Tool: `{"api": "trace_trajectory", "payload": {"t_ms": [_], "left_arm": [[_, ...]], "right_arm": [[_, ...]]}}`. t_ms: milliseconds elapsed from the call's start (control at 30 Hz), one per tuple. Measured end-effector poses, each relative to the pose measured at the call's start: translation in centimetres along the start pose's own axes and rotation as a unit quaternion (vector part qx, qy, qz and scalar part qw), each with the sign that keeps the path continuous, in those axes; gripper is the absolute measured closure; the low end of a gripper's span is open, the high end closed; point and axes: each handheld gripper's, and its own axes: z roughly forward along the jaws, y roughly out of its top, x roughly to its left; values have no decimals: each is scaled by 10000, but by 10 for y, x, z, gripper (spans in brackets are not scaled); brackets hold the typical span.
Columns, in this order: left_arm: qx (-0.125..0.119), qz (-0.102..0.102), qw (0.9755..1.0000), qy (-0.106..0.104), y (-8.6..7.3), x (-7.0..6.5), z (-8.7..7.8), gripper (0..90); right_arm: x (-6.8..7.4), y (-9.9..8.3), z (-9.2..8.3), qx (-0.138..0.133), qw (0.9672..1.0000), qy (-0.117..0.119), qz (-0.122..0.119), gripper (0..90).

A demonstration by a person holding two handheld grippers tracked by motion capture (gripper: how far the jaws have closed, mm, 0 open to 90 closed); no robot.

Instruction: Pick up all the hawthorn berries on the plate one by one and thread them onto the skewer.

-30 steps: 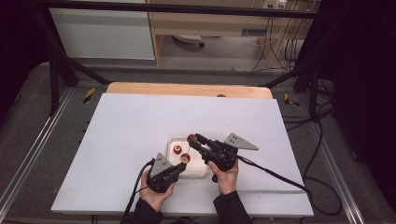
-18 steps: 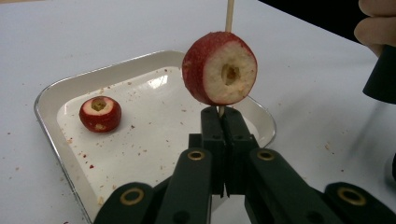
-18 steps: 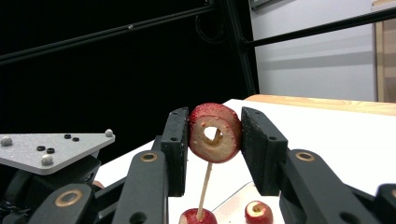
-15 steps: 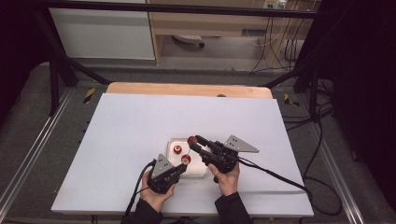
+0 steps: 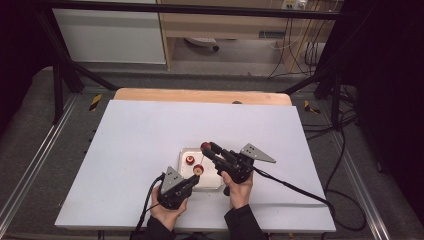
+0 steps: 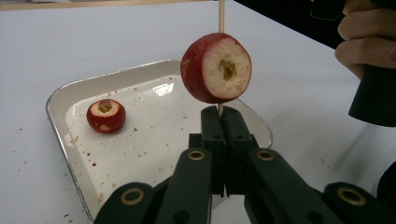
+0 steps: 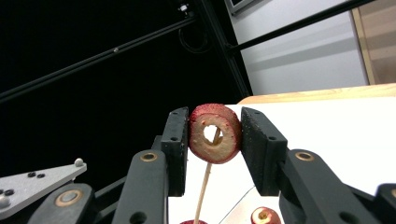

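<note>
With our left gripper clenched on the upright skewer below one threaded fruit, our right gripper grasps the cored fruit ring, its hole lined over the tip above the tray.

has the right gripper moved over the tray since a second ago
No. The right gripper sits at the same spot above the far edge of the tray, gripping its fruit slice.
</note>
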Motion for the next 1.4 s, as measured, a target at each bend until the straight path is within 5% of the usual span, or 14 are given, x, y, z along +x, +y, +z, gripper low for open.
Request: {"api": "trace_trajectory", "payload": {"t_ms": [200,333,733,967,1233,1400], "left_arm": [[97,-17,9999,89,-2,-3,1,890],[183,-84,9998,66,-9,-4,1,890],[41,-490,9987,126,1,-10,-1,889],[81,-448,9989,145,9,-2,2,889],[171,-381,9991,14,12,2,5,888],[310,-190,9993,-54,9,11,-2,887]], "right_arm": [[-2,-2,3,60,9998,-83,154,639],[-5,2,1,-207,9993,-60,313,640],[-6,-5,3,130,9984,150,520,638],[-4,-18,4,539,9969,212,525,637],[-4,-18,3,699,9965,155,428,627],[-2,-10,-1,694,9972,95,255,455]]}}
